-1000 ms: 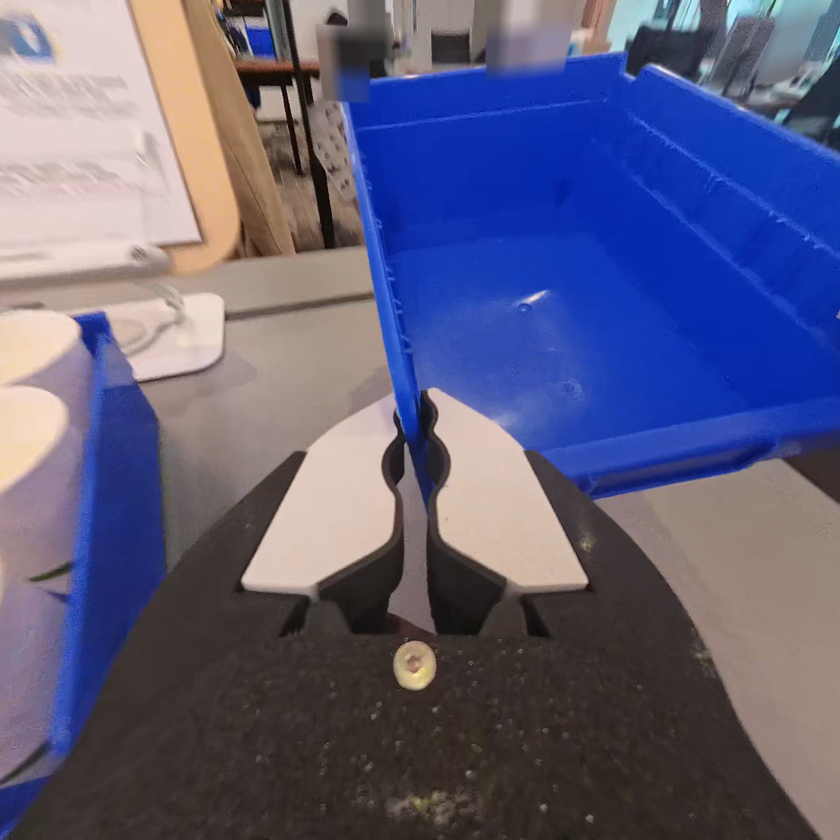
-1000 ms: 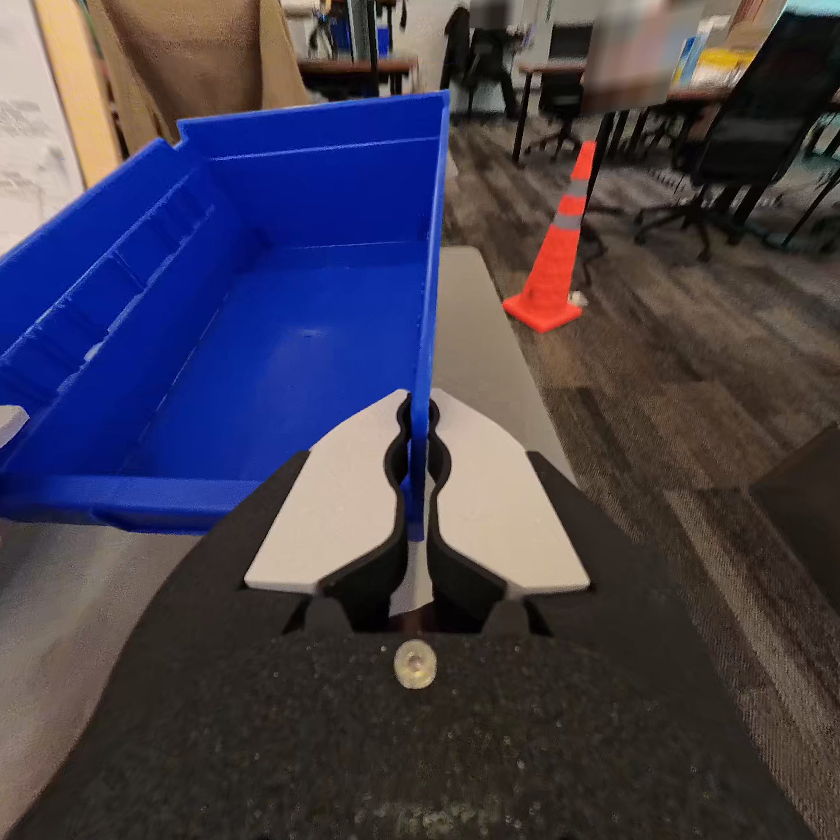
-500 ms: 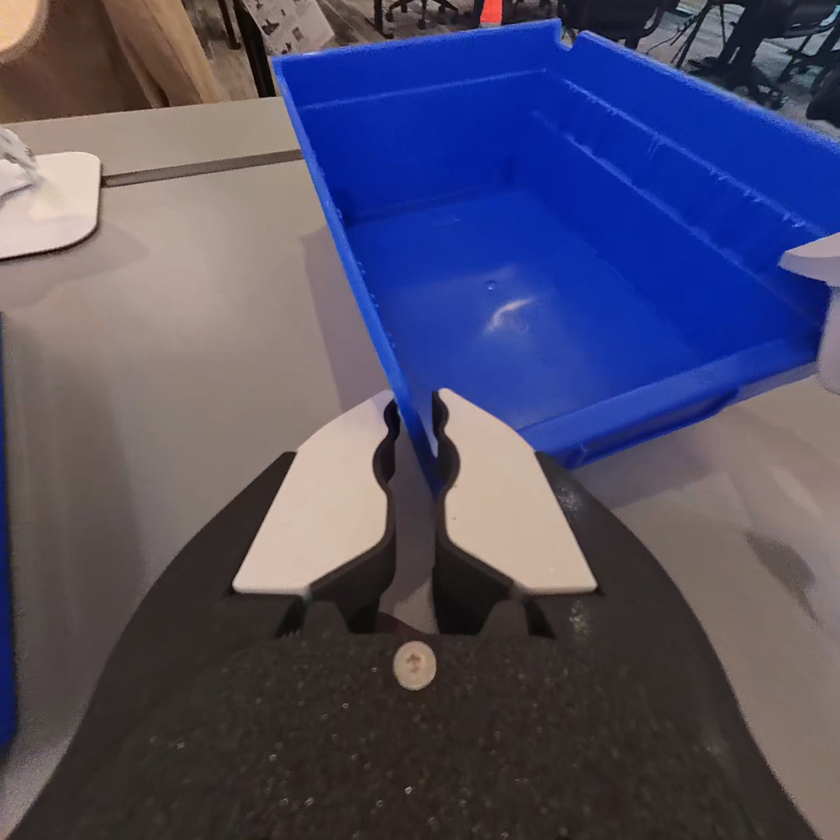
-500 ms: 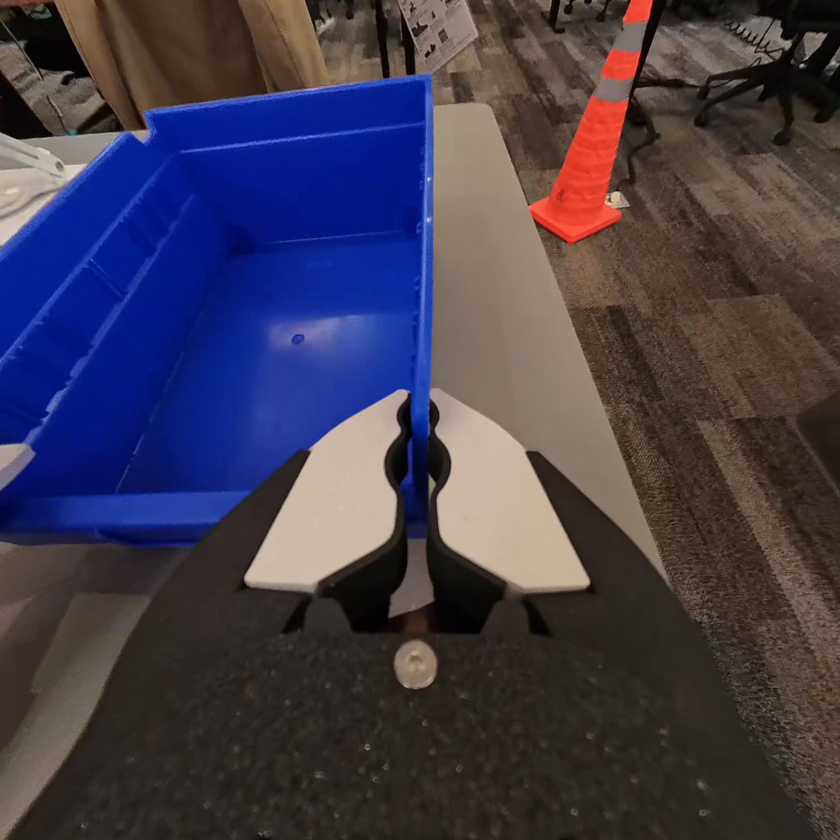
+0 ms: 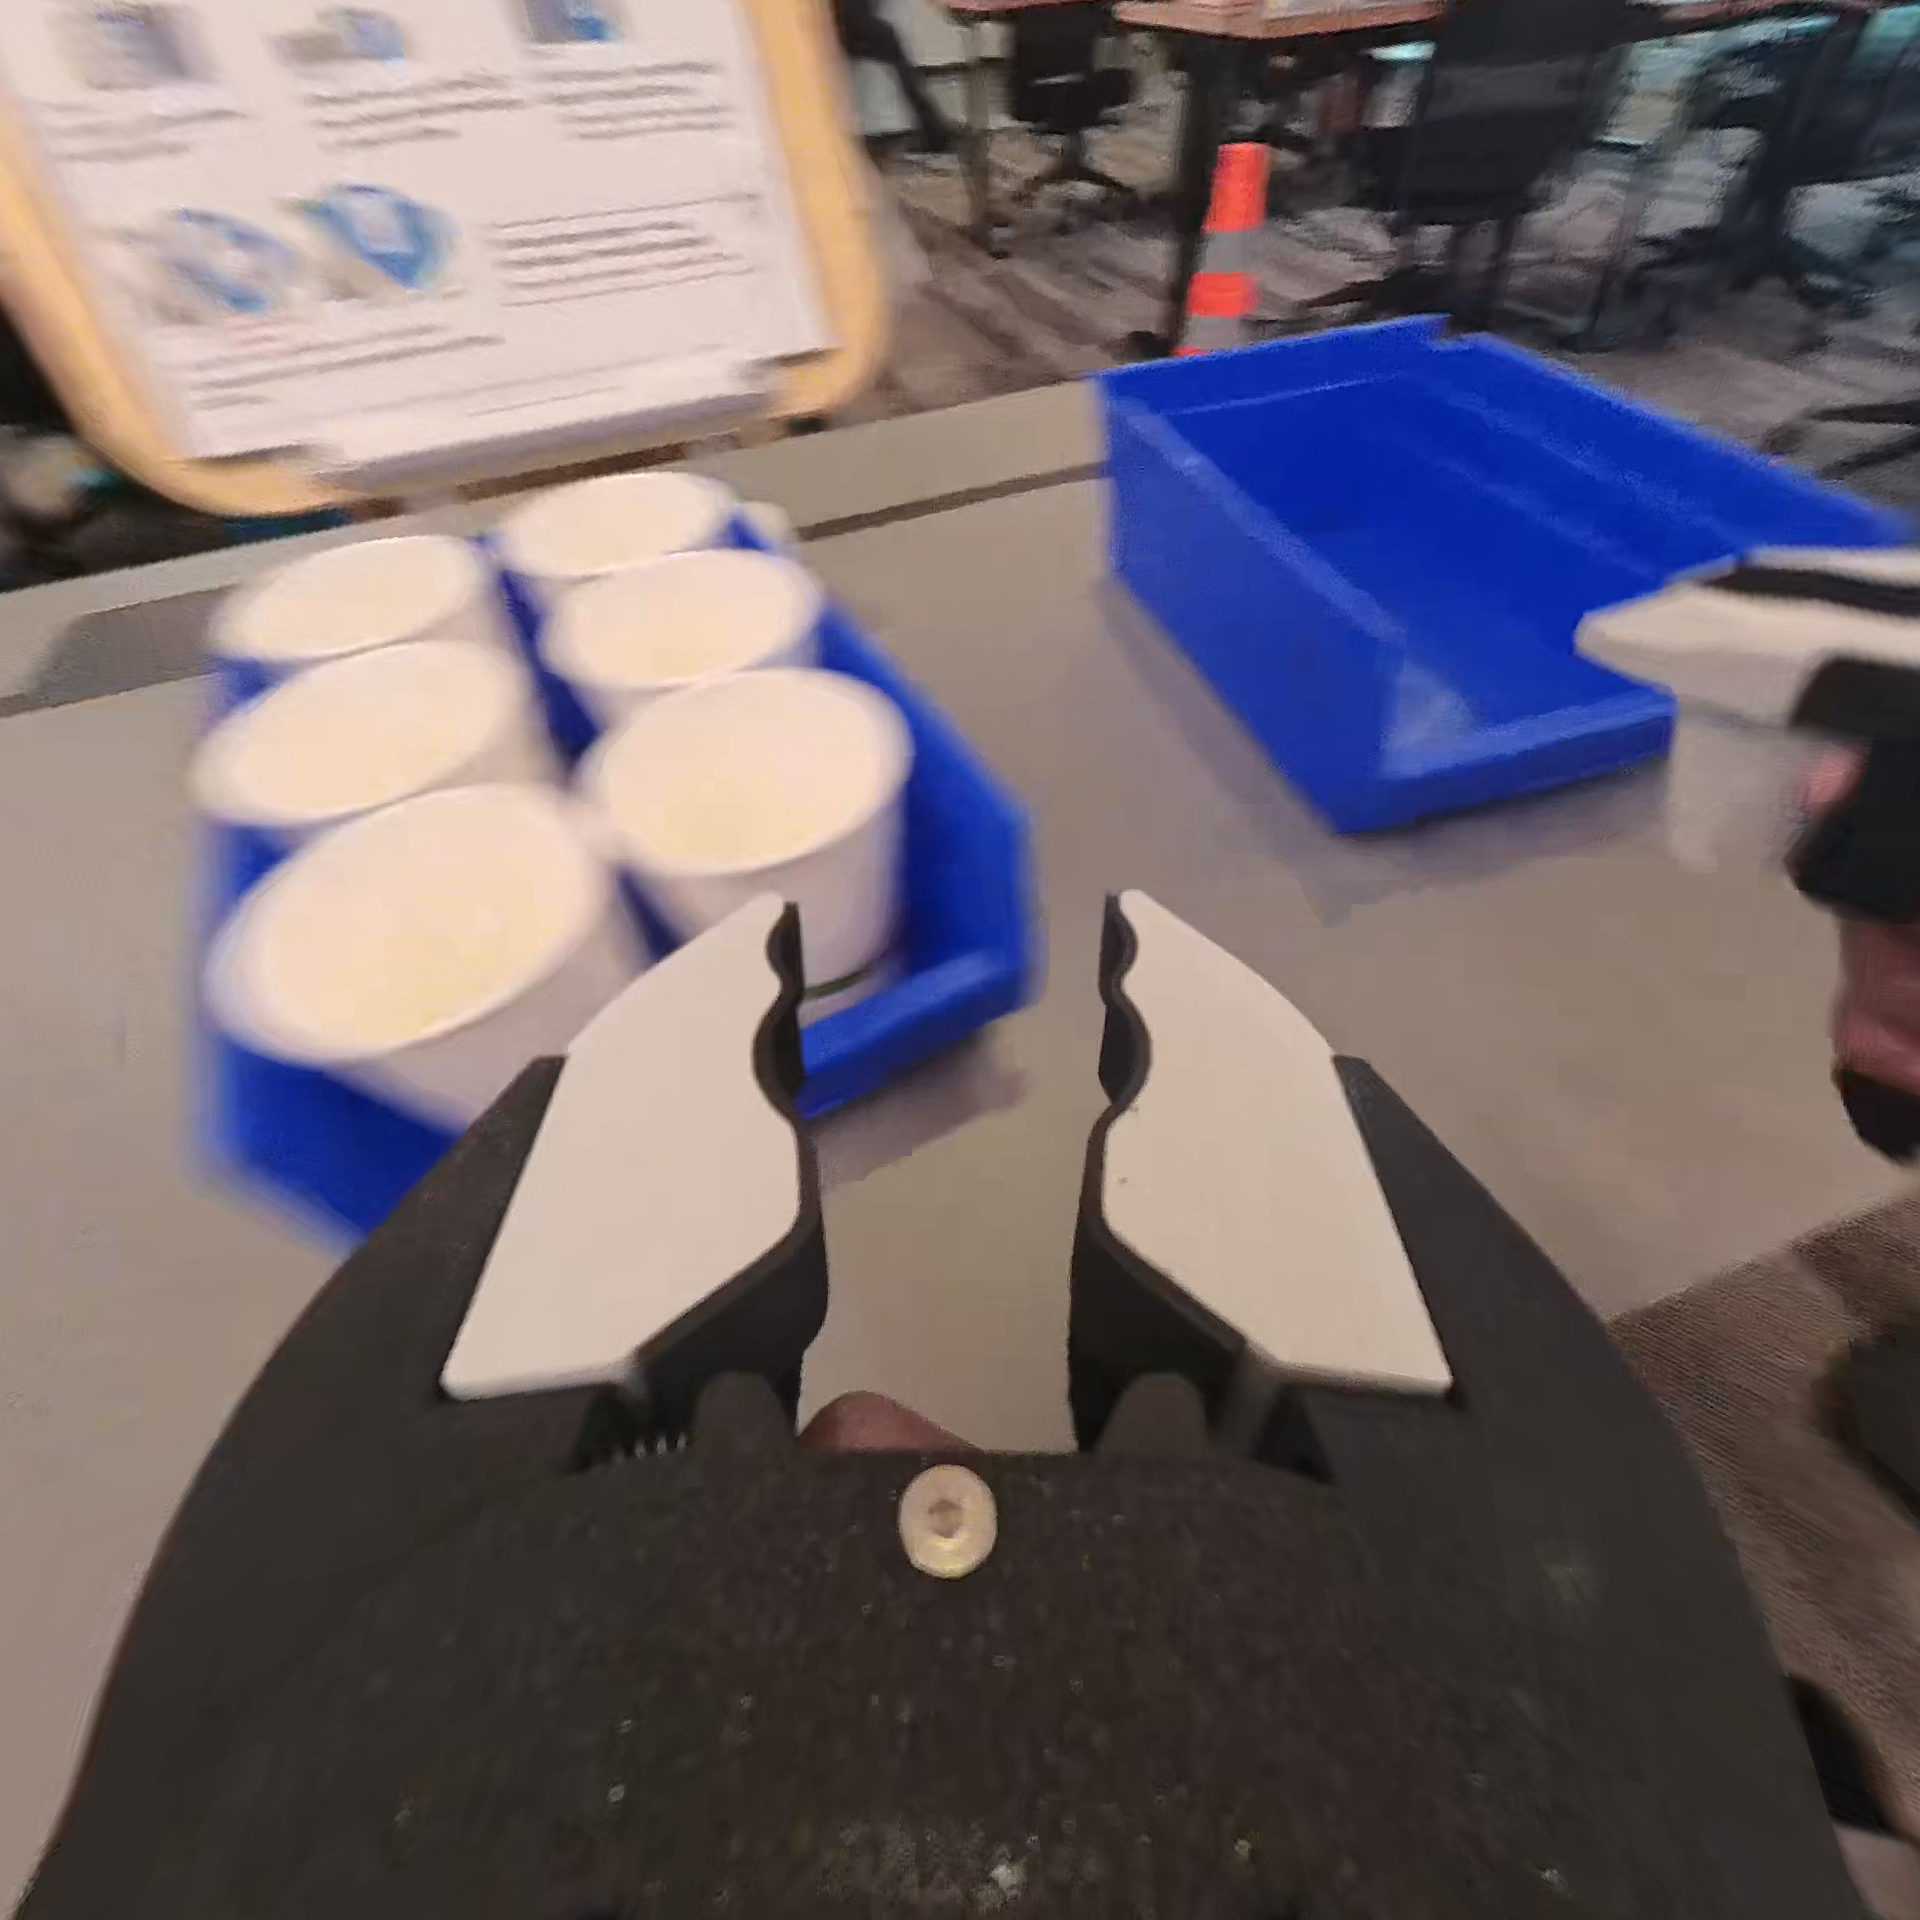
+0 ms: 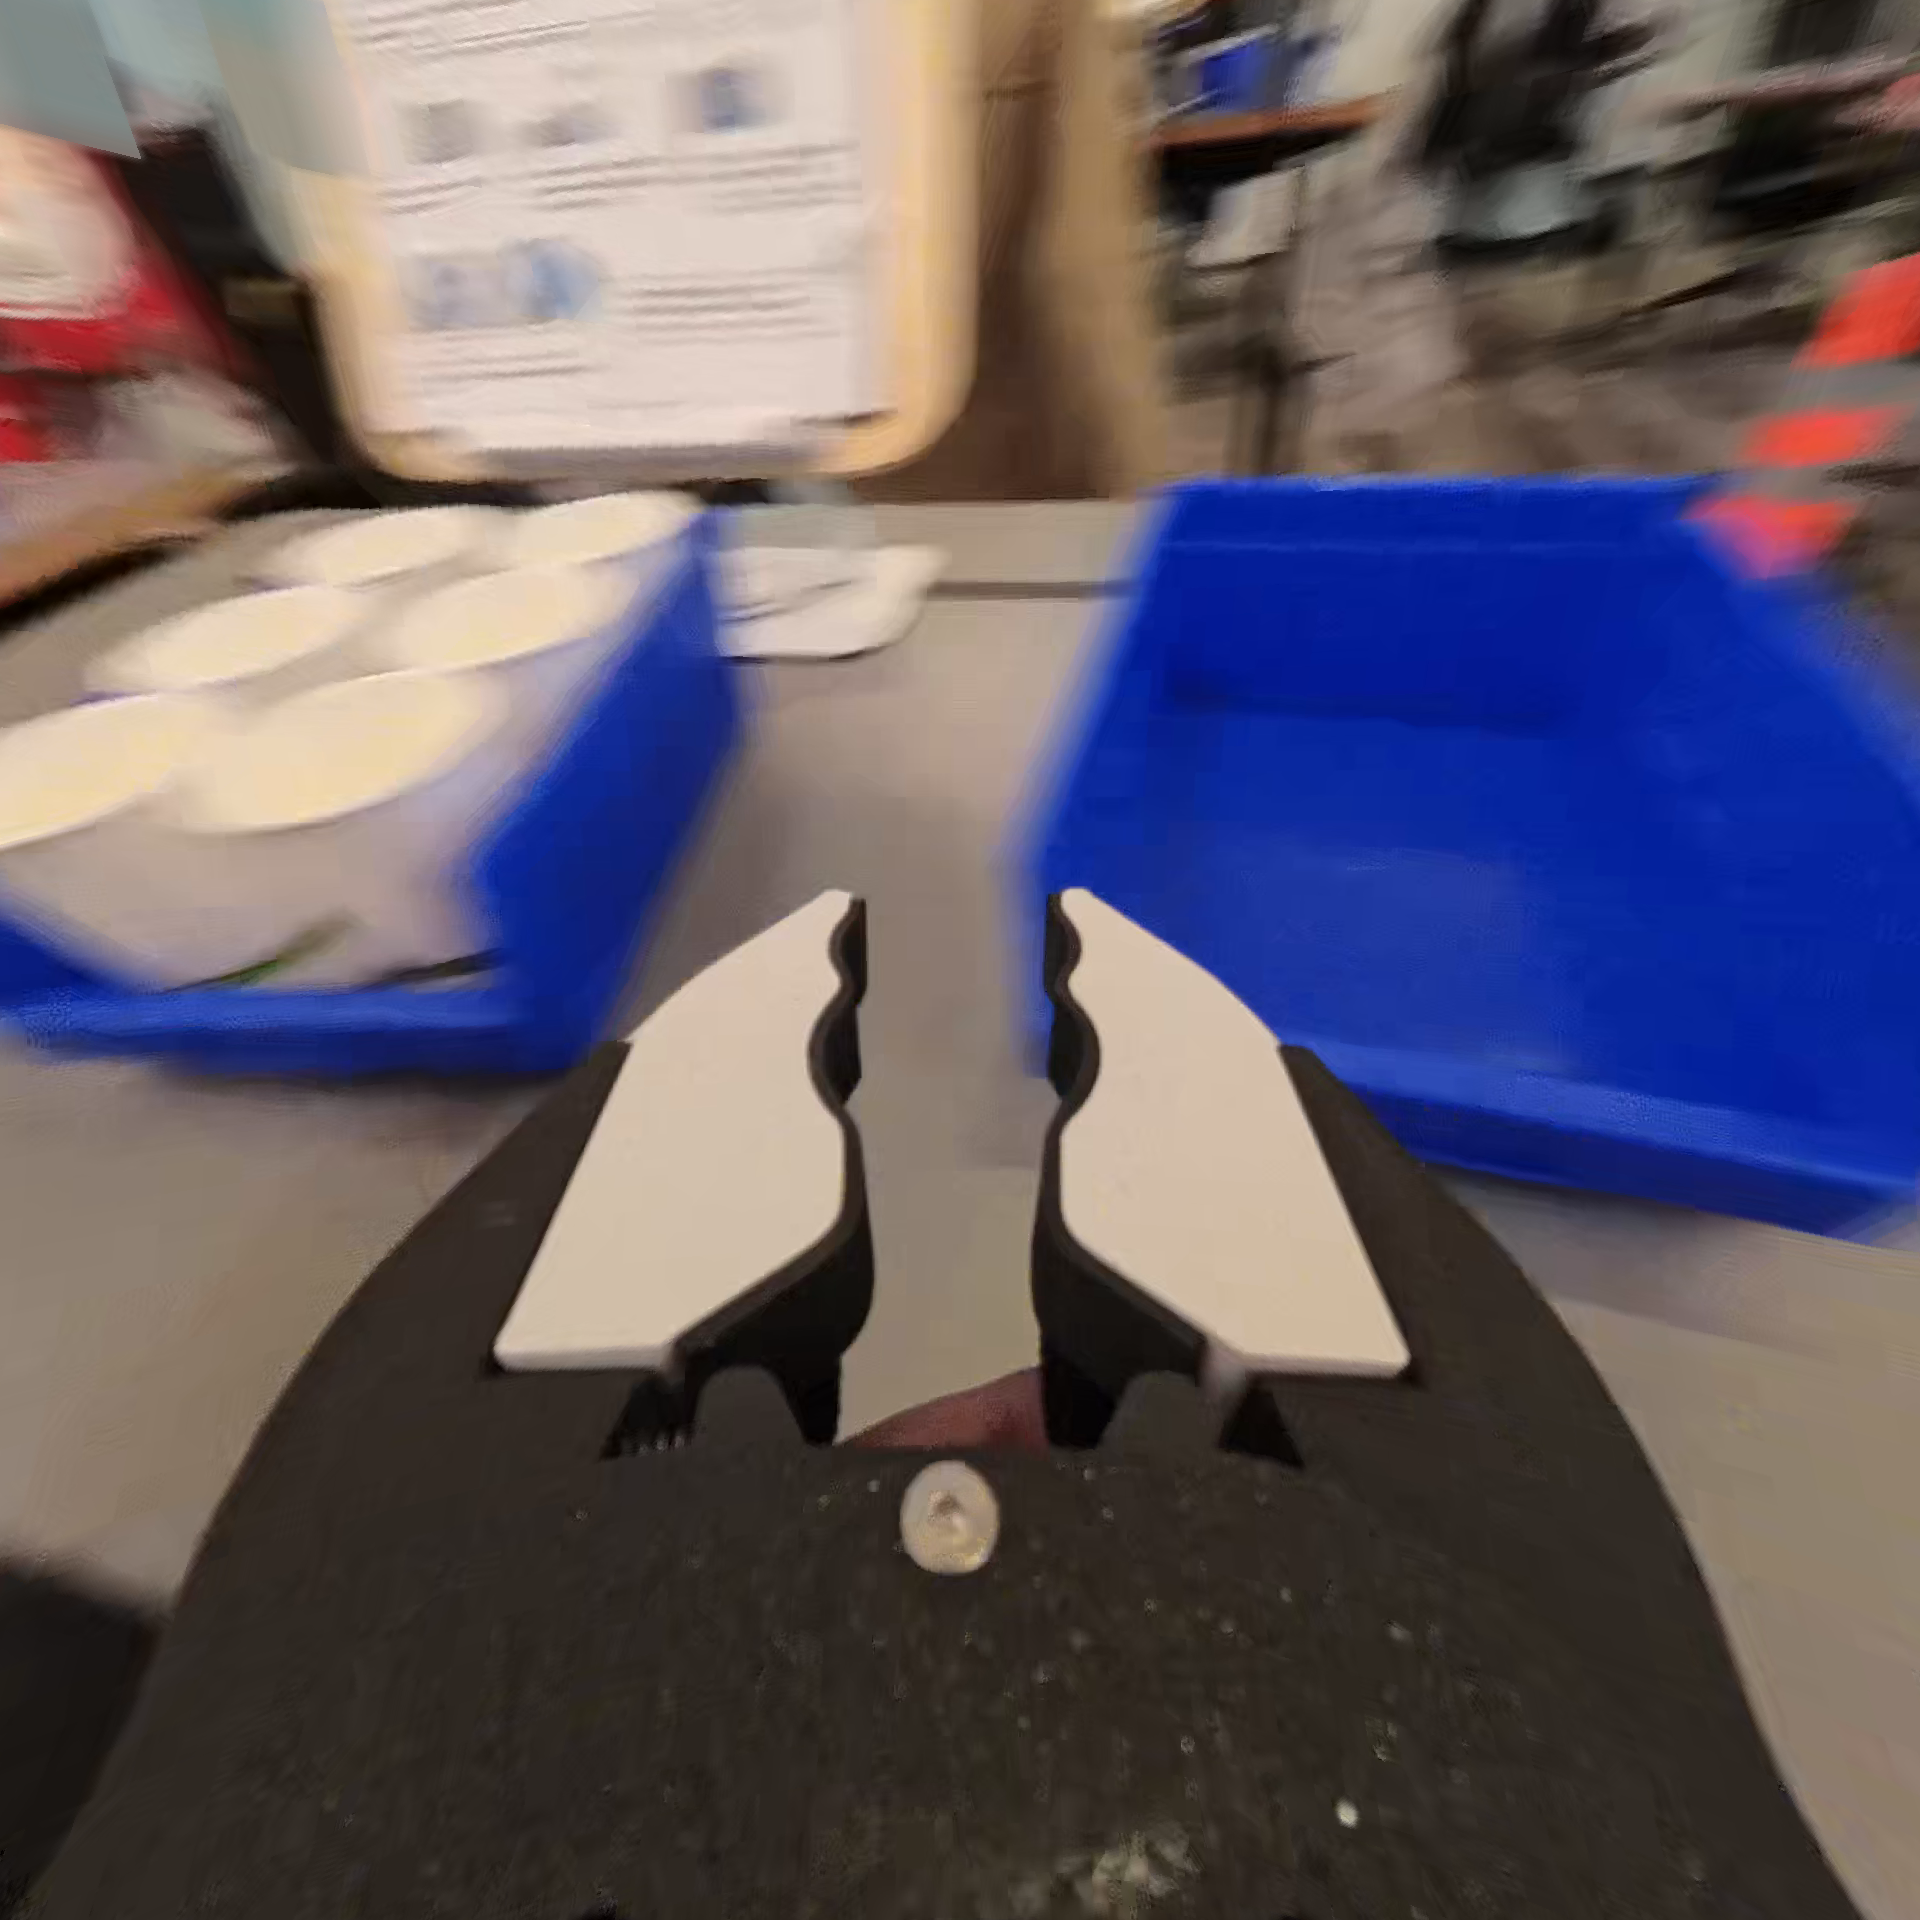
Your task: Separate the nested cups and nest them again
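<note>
Several white paper cups (image 5: 748, 790) stand upright in a blue bin (image 5: 935, 997) at the left of the grey table. They also show blurred in the right wrist view (image 6: 312, 748), in that bin (image 6: 603, 831). An empty blue bin (image 5: 1351, 582) sits at the right; it also shows in the right wrist view (image 6: 1507, 831). My left gripper (image 5: 951, 925) is open and empty, above the table just right of the cup bin. My right gripper (image 6: 951, 914) is open and empty, over the gap between the two bins; it also shows at the right edge of the left wrist view (image 5: 1766, 644).
A wood-framed board with a printed sheet (image 5: 436, 229) stands behind the table. An orange traffic cone (image 5: 1231, 249) and office chairs stand on the floor beyond. A white flat stand (image 6: 821, 603) lies on the table behind the bins. The table's edge (image 5: 1662, 1288) is at the lower right.
Both grippers let go of the empty bin's side walls, opened and pulled back. Both views have swung left, so the cup bin is now in view.
</note>
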Motion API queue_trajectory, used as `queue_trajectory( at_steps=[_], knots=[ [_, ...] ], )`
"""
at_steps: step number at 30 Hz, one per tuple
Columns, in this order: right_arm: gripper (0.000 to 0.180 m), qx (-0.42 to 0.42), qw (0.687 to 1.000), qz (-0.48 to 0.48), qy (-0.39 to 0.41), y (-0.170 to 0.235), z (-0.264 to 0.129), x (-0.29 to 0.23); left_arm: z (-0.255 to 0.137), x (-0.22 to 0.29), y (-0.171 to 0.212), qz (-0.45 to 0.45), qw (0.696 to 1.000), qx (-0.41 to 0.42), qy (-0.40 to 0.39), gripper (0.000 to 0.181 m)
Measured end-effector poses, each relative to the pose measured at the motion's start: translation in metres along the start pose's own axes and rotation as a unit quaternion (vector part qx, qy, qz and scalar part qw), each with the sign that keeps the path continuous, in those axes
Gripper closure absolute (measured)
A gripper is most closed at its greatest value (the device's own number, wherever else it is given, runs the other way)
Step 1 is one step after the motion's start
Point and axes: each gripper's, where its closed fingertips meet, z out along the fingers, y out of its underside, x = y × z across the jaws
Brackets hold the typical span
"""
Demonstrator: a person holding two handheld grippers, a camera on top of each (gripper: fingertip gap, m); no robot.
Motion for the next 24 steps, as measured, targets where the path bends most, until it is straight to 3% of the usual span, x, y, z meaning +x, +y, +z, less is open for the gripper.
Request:
queue_trajectory(
  at_steps=[1,3,7,11,13,14,15,19,24],
  knots=[
    [0.146,-0.019,0.998,0.007,-0.059,0.013,0.01,-0.048,-0.014,-0.035,0.006,-0.002,0.999,0.005,-0.044,0.129],
    [0.145,-0.044,0.994,-0.012,-0.099,0.037,0.033,-0.11,-0.029,-0.099,0.029,-0.011,0.992,-0.002,-0.125,0.132],
    [0.15,-0.037,0.997,-0.058,-0.046,0.045,0.073,-0.141,-0.013,-0.171,0.08,-0.054,0.979,-0.059,-0.186,0.128],
    [0.155,-0.092,0.995,-0.032,-0.013,0.062,0.104,-0.138,0.019,-0.19,0.096,-0.105,0.978,-0.07,-0.164,0.131],
    [0.174,-0.101,0.995,-0.013,-0.007,0.066,0.111,-0.135,0.033,-0.187,0.099,-0.118,0.98,-0.077,-0.141,0.15],
    [0.174,-0.098,0.995,-0.011,-0.01,0.066,0.113,-0.136,0.037,-0.183,0.099,-0.12,0.982,-0.079,-0.125,0.17],
    [0.175,-0.096,0.995,-0.014,-0.001,0.066,0.114,-0.136,0.04,-0.18,0.099,-0.12,0.982,-0.08,-0.121,0.175],
    [0.176,-0.098,0.995,-0.005,0.025,0.066,0.111,-0.144,0.038,-0.188,0.098,-0.079,0.982,-0.085,-0.151,0.178],
    [0.175,-0.07,0.998,-0.004,0.006,0.058,0.105,-0.201,0.007,-0.229,0.095,-0.085,0.981,-0.064,-0.159,0.179]
  ],
)
